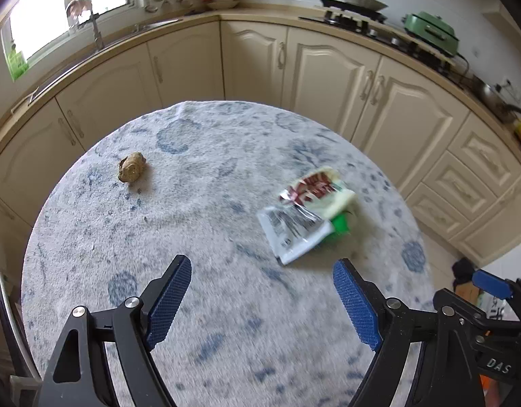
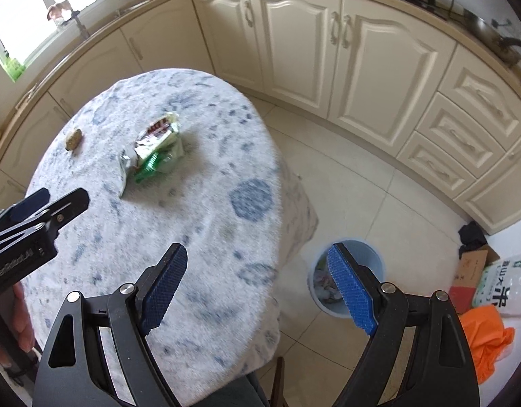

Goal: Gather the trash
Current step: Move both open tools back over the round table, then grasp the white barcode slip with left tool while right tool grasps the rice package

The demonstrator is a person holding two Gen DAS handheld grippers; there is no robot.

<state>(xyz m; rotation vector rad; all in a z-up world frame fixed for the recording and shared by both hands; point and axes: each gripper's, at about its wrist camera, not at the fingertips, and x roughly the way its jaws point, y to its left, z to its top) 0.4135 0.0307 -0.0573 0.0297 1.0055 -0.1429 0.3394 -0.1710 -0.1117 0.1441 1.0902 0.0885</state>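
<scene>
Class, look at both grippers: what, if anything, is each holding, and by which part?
Nothing is held. The left gripper and right gripper are both open and empty; the wrappers lie untouched on the table.

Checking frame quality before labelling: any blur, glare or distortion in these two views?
Left wrist: motion smear on the crumpled white-and-green snack wrappers and the patterned blue-white tablecloth, blown-out window, fisheye-bent cabinets. Right wrist: overexposed window too, softer tablecloth, dark corner vignetting.

A round bench (image 1: 226, 305) under a white, blue-patterned cloth carries crumpled snack wrappers (image 1: 308, 210) and, well apart, a brown shrivelled lump (image 1: 131, 167).
</scene>
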